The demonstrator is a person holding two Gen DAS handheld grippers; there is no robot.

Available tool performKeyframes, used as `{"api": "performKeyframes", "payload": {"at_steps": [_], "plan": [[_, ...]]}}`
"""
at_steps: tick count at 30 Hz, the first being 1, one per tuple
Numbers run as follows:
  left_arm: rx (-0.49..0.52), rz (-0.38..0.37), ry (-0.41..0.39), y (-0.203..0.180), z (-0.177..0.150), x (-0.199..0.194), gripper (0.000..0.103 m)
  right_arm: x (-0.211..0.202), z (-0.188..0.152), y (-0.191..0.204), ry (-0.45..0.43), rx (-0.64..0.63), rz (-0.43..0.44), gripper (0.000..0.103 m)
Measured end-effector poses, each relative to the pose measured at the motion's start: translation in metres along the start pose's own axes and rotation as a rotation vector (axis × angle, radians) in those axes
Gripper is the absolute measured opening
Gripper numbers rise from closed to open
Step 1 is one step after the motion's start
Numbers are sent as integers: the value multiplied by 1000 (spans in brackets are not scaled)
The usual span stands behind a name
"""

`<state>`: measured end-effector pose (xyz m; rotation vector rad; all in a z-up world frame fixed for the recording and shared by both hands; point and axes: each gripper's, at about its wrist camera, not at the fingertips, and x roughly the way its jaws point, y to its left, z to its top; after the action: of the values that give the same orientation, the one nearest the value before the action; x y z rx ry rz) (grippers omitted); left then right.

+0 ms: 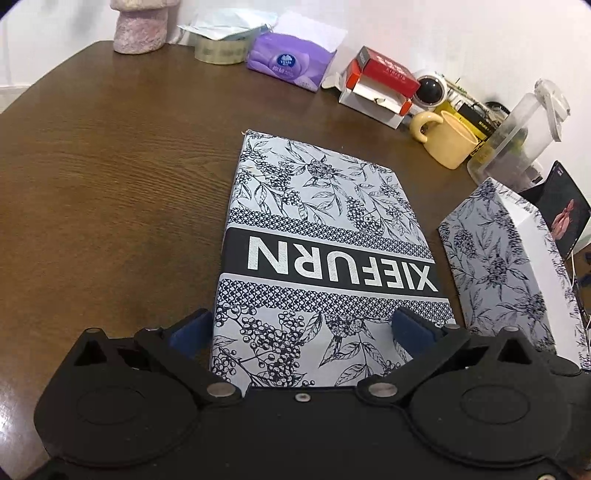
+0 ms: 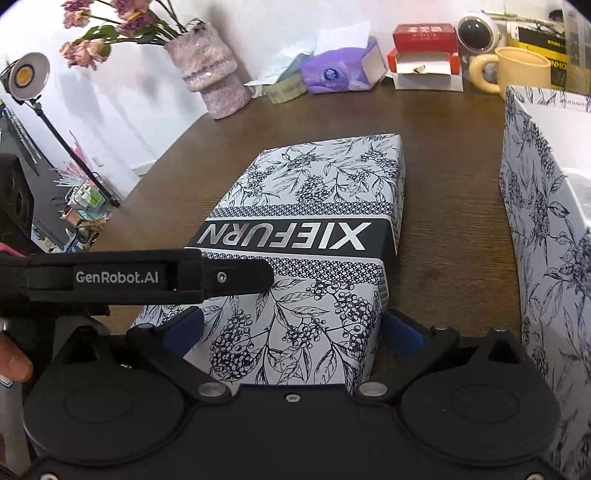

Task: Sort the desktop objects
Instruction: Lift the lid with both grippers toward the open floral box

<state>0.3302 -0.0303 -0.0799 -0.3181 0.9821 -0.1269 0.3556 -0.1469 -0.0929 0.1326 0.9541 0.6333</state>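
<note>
Both my tongs, left (image 1: 301,332) and right (image 2: 293,326), are spread around the patterned lid (image 1: 325,243), which lies flat mid-table beside the open box (image 2: 546,236). Sorting looks barely begun; clutter remains.

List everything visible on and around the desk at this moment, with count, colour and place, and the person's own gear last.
XIEFURN box lid: 1, white with dark floral print, table centre, between both grippers' fingers.
Open matching box: 1, white floral, right of the lid.
Table: 1, dark brown wood.
Vase: 1, pink, far left, holding dried flowers.
Tape roll: 1, clear, beside the vase.
Tissue pack: 1, purple, back edge.
Red carton: 1, red and white, open, back edge.
Mug: 1, yellow, back right.
Round camera: 1, white and black, behind the mug.
Plastic jug: 1, clear, far right.
Lamp on stand: 1, off the table, left.
Left gripper: black, blue pads, open around the lid.
Right gripper: same, open around the lid.
</note>
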Motion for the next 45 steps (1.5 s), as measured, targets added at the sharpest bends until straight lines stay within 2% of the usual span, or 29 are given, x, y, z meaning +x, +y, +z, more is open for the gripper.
{"api": "performKeyframes", "payload": {"at_steps": [9,19,30,45], "plan": [[-12,20,-47,5,-24,-41,103,-19,-18,15,-37,-32,18,103],[-21,21,-65,13,-57,-80,103,-40,-48,27,-59,-41,25,103],[-24,23,-99,21,-93,-119,103,-66,-84,66,-84,-73,22,103],[-34,32,-119,22,-126,-143,103,-87,-112,81,-84,-103,38,103]]}}
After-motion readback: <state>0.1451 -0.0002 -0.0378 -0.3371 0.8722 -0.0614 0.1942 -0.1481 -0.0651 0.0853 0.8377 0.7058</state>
